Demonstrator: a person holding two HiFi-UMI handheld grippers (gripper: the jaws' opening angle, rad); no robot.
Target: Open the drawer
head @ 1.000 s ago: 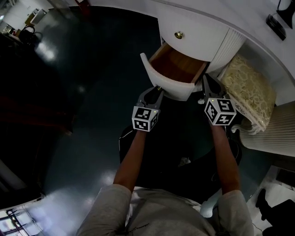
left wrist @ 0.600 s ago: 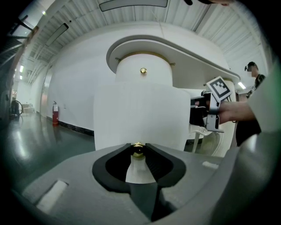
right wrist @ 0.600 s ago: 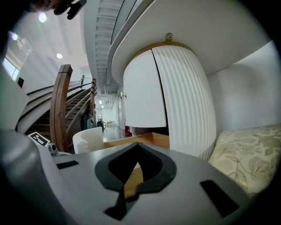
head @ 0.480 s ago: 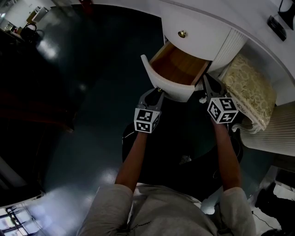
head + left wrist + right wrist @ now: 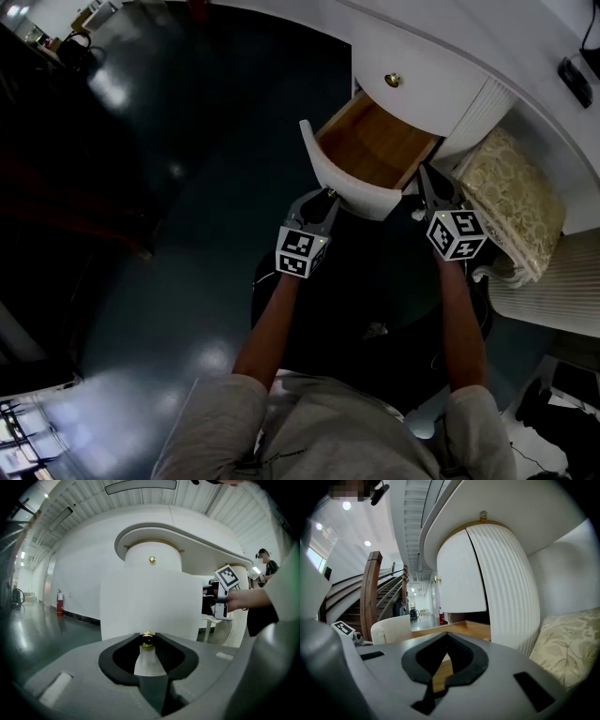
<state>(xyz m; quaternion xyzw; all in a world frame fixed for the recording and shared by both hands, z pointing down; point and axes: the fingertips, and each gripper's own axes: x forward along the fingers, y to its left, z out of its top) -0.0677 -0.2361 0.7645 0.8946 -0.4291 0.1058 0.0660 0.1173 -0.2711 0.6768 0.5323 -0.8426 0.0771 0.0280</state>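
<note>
Drawer (image 5: 375, 150): pulled out from the curved front of the desk (image 5: 469, 37), beneath shut upper drawer (image 5: 417, 84); wooden inside showing.
Long axis: from desk front out toward the person, white curved front panel leading.
Left gripper (image 5: 324, 195): clamped on brass knob (image 5: 147, 640) at drawer front.
Right gripper (image 5: 421, 173): jaws together, holding nothing, just beside drawer's right side.
</note>
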